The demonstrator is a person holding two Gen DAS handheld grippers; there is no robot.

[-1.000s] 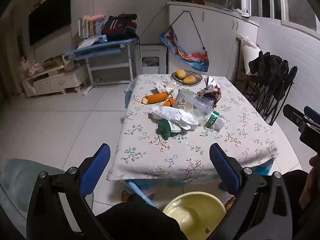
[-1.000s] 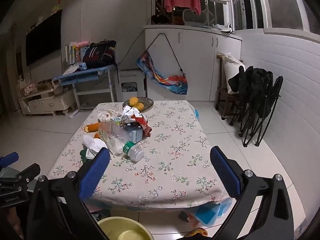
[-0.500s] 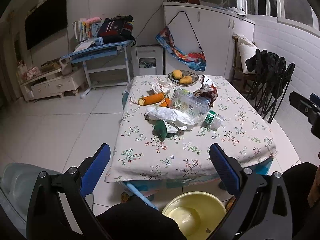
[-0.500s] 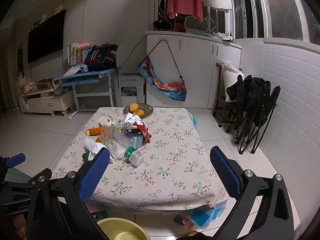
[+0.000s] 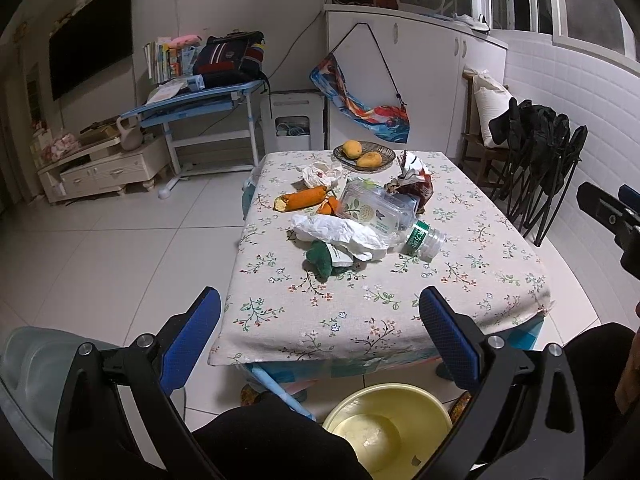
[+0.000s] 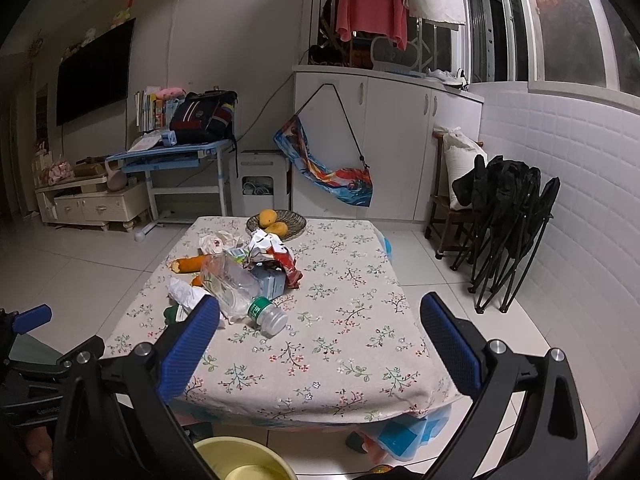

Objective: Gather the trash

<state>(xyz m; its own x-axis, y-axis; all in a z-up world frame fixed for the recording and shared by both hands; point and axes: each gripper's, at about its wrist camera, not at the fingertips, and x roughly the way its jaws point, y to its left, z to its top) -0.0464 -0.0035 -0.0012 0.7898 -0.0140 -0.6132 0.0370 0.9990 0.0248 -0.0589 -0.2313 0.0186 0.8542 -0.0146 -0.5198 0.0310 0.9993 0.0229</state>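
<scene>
Both jaws are being held wide and empty short of the table (image 5: pixel 460 280), where the trash, a light, springy bottle (image 5: pixel 384 216) and soft tissue (image 5: pixel 340 234), is lying mid-table, likely best pinched at the bottle's stiffer neck.

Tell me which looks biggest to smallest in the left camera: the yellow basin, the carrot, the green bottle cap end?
1. yellow basin, though it sits closest to the camera, which helps.
2. carrot.
3. bottle cap end, smallest.
</scene>
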